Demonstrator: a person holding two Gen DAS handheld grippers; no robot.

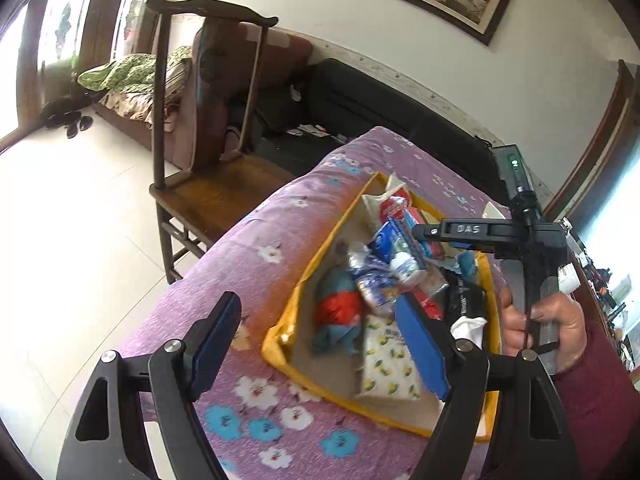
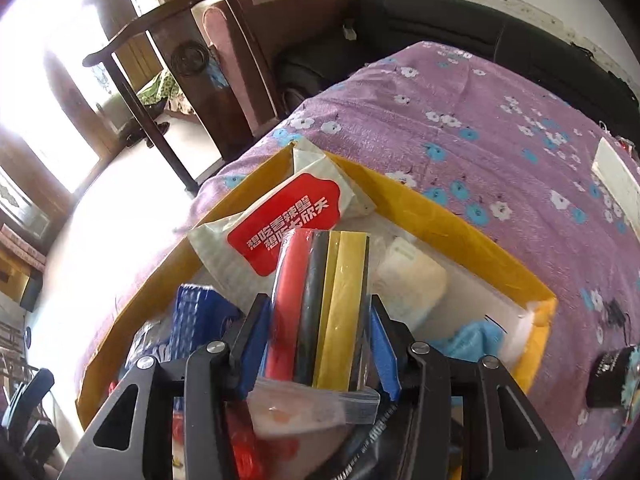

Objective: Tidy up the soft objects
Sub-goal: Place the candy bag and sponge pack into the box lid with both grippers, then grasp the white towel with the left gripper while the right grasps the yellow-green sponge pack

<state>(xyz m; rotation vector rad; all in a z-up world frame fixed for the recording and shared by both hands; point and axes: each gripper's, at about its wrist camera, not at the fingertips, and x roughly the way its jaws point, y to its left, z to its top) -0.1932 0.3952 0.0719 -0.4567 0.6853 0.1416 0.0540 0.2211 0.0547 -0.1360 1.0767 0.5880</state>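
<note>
- A dark wooden chair (image 1: 208, 184) stands at the left, hard against the bed's edge, on a pale tiled floor (image 1: 72, 216).
- The bed (image 1: 280, 240) wears a purple cover with white and blue flowers.
- On the cover, near the edge by the chair, sits a yellow-walled box (image 1: 324, 236), open at the top.
- The left claw (image 1: 316, 344) hangs over the near corner of the box, its blue pads spread wide with nothing between them.
- Inside the box lie soft things in a heap: a red and blue cloth (image 1: 340, 316) by the left wall, a tissue pack with lemon print (image 1: 388, 364) near the front wall, and shiny packets (image 1: 376, 280) in the middle.
- A white pouch with a red label (image 2: 288, 216) leans in the far corner of the box.
- The right claw (image 2: 316, 336) is clamped on a clear bag of red, black and yellow rolls (image 2: 320, 304), held above the box's middle.
- A hand (image 1: 548, 328) in a dark red sleeve (image 1: 600, 400) grips that claw's handle at the right.
</note>
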